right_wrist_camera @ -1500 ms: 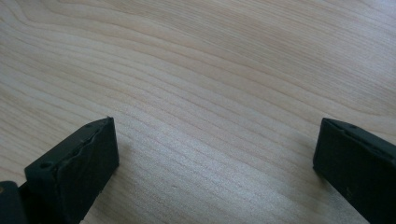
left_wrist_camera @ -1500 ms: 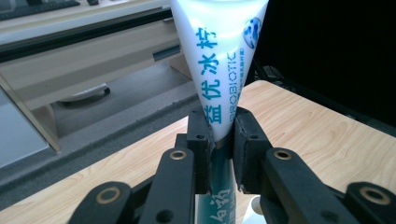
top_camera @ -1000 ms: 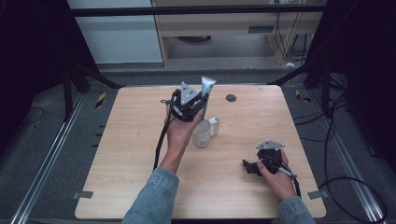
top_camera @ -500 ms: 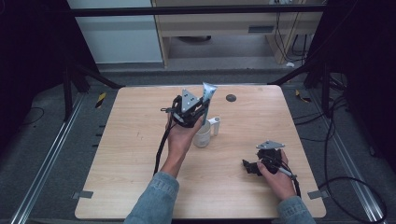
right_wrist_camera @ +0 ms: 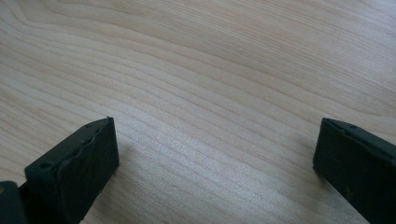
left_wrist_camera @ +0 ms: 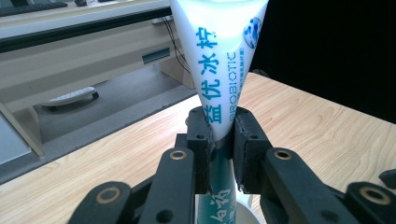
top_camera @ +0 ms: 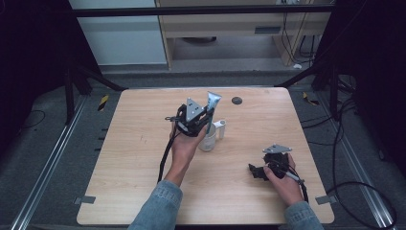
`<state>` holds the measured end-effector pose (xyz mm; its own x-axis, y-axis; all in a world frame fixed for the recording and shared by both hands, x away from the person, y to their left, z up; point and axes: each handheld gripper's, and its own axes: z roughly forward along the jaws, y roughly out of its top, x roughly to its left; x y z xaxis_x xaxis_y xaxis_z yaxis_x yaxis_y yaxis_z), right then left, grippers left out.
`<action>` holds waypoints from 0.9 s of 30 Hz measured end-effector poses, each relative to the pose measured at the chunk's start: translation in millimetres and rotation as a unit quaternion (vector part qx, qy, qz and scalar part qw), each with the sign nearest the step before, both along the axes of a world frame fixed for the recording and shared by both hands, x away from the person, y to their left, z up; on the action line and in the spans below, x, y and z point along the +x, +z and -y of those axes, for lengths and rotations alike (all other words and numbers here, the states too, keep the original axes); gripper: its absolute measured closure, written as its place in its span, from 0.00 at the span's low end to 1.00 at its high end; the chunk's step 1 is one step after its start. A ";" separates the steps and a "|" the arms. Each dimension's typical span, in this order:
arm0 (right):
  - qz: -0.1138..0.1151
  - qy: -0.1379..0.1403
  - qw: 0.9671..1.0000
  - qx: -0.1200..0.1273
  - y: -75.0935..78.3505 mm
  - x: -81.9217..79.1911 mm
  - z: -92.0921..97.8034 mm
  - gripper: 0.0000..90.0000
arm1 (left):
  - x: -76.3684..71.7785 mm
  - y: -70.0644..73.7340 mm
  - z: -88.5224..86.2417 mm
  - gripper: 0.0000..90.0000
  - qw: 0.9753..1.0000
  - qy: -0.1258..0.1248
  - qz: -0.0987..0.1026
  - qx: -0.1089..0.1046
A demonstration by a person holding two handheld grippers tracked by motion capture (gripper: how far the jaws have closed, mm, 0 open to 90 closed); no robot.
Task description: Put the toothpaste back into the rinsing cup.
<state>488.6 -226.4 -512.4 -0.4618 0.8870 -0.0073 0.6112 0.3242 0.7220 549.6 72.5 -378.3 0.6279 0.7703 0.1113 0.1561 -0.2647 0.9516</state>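
Note:
A white toothpaste tube (left_wrist_camera: 219, 60) with teal lettering stands upright, crimped end up, clamped between the jaws of my left gripper (left_wrist_camera: 220, 140). In the high view the left gripper (top_camera: 203, 122) holds the tube (top_camera: 212, 100) over a white mug (top_camera: 208, 140) near the table's middle; the tube's lower end reaches into the mug's mouth (left_wrist_camera: 245, 215). My right gripper (top_camera: 256, 171) rests low on the table at the front right, jaws wide apart over bare wood (right_wrist_camera: 210, 107), nothing between them.
The wooden table (top_camera: 139, 158) has a small dark round disc (top_camera: 236, 100) near its far edge. Black frame legs (top_camera: 86, 76) and cables (top_camera: 354, 158) surround it. A desk with a shelf (top_camera: 230, 28) stands beyond the far side.
My left gripper with the tube has shifted slightly toward me and lower, bringing the tube's end down into the mug. The right gripper has stayed put.

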 end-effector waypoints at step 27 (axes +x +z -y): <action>0.000 0.000 1.000 0.001 -0.1 0.0 -0.1 0.00 | 3.4 -23.0 -3.7 0.87 1.000 0.002 -0.009 0.004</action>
<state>488.6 -226.3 -512.5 -0.4623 0.8867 -0.0063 0.6107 0.3235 0.7228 553.0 76.3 -401.2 0.6276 0.7714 0.1057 0.1741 -0.2714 0.9466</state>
